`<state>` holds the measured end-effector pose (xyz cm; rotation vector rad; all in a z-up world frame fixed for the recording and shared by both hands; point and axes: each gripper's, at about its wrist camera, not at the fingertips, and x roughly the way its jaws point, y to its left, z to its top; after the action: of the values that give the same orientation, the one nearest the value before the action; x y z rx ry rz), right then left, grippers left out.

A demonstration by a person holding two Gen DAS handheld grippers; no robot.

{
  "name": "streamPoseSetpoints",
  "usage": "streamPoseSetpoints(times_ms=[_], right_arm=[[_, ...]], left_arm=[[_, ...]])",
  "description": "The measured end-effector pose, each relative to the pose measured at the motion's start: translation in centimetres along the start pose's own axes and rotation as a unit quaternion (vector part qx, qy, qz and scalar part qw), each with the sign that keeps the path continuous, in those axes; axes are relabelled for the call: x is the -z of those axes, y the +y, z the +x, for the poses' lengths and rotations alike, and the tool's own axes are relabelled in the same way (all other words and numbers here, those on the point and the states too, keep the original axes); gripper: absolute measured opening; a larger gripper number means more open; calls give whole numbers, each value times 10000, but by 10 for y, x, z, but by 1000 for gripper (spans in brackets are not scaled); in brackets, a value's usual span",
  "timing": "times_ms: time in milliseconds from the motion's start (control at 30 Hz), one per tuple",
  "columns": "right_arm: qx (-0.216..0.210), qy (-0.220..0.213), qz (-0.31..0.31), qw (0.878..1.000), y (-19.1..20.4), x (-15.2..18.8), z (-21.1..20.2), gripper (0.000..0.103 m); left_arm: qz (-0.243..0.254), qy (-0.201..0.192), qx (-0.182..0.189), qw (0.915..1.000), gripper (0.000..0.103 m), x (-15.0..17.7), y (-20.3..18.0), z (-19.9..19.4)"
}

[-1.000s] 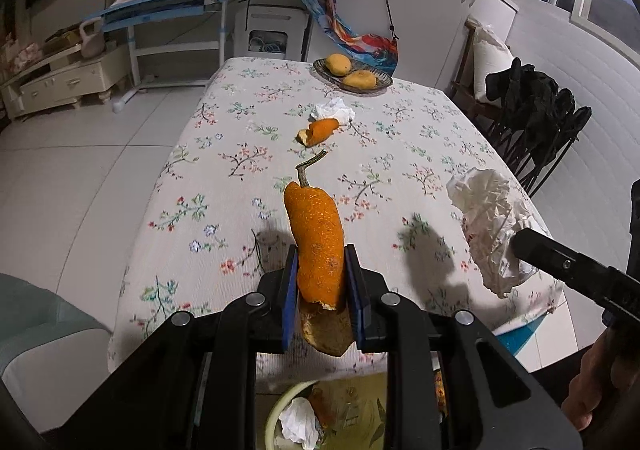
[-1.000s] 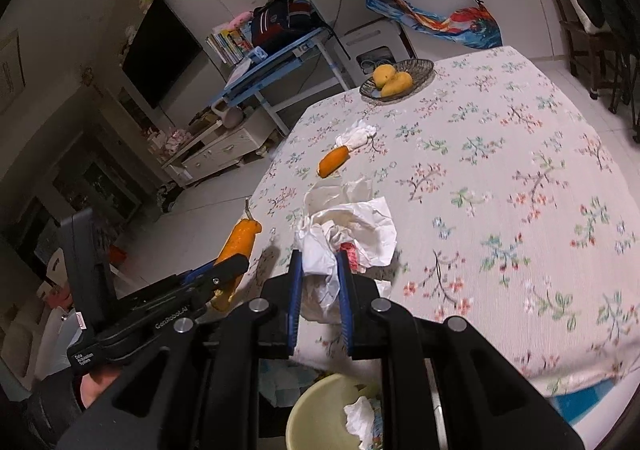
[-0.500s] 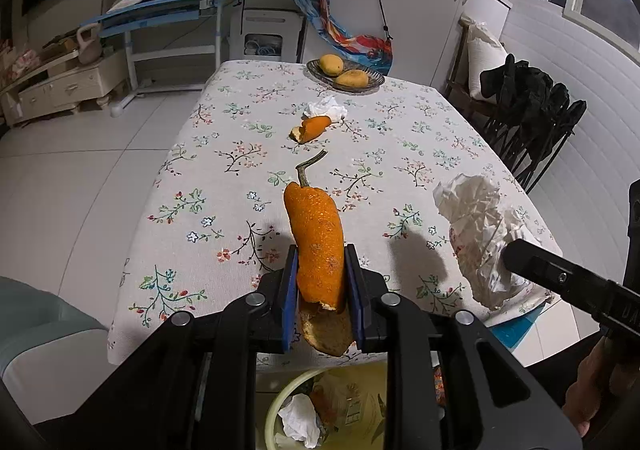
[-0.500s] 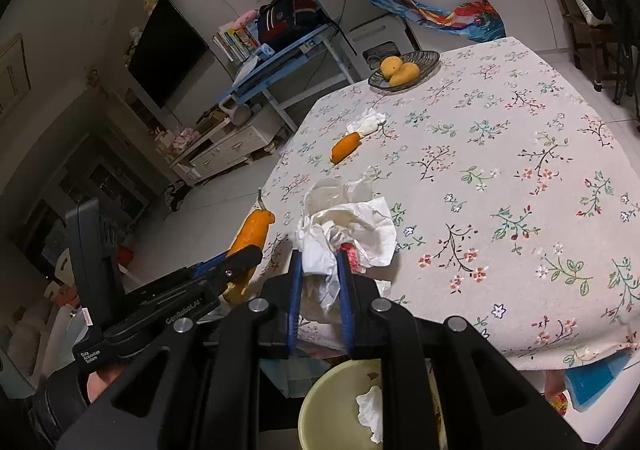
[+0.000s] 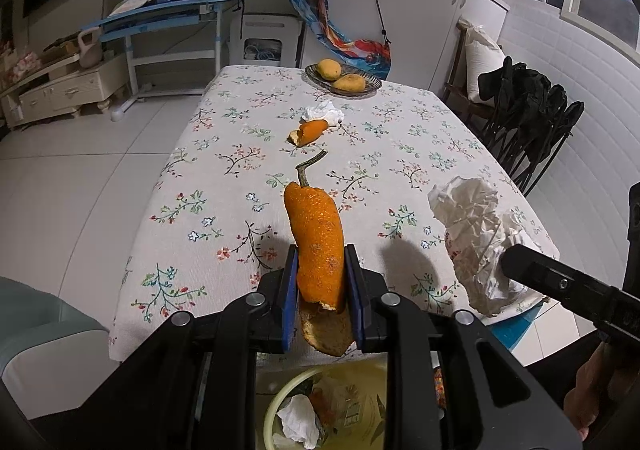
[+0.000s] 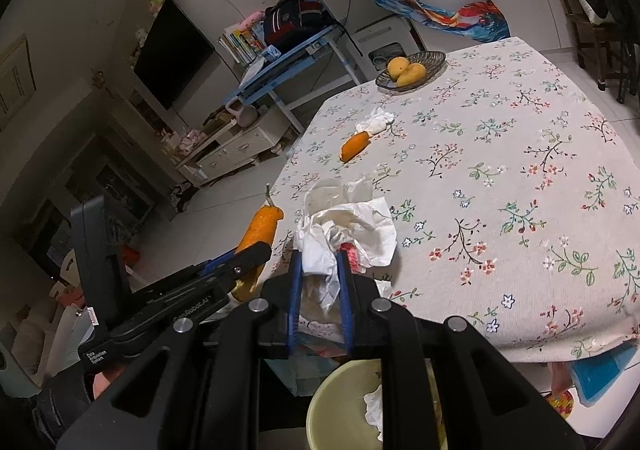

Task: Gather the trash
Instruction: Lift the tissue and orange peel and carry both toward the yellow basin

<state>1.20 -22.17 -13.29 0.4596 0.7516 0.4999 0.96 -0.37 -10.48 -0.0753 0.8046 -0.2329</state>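
My left gripper (image 5: 321, 274) is shut on a long orange peel (image 5: 316, 238) with a stem, held off the near table edge above a pale yellow trash bin (image 5: 280, 406) that holds tissue and scraps. My right gripper (image 6: 320, 274) is shut on a crumpled white tissue wad (image 6: 344, 226), also held at the near edge above the bin (image 6: 340, 406). The wad also shows in the left wrist view (image 5: 476, 234), the peel in the right wrist view (image 6: 260, 230). On the floral tablecloth lie another orange peel (image 5: 310, 131) and a white tissue (image 5: 323, 112).
A dark wire basket (image 5: 344, 80) with mangoes stands at the table's far end. A chair draped with black clothing (image 5: 528, 110) stands to the right. A blue desk (image 5: 160, 18) and a white cabinet (image 5: 60, 90) stand at the back left. A teal seat (image 5: 36, 334) is at near left.
Both grippers have drawn back from the table toward me with their loads; the table looks farther away and more of the bin shows below.
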Motion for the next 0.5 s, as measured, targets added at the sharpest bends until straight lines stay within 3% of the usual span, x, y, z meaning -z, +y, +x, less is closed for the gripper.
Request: streamPoseSetpoints(times_ms=[500], right_arm=[[-164,151,75,9997,10,28,-13,18]], left_arm=[[-1,-23,-10,10000,21,6,0,-7]])
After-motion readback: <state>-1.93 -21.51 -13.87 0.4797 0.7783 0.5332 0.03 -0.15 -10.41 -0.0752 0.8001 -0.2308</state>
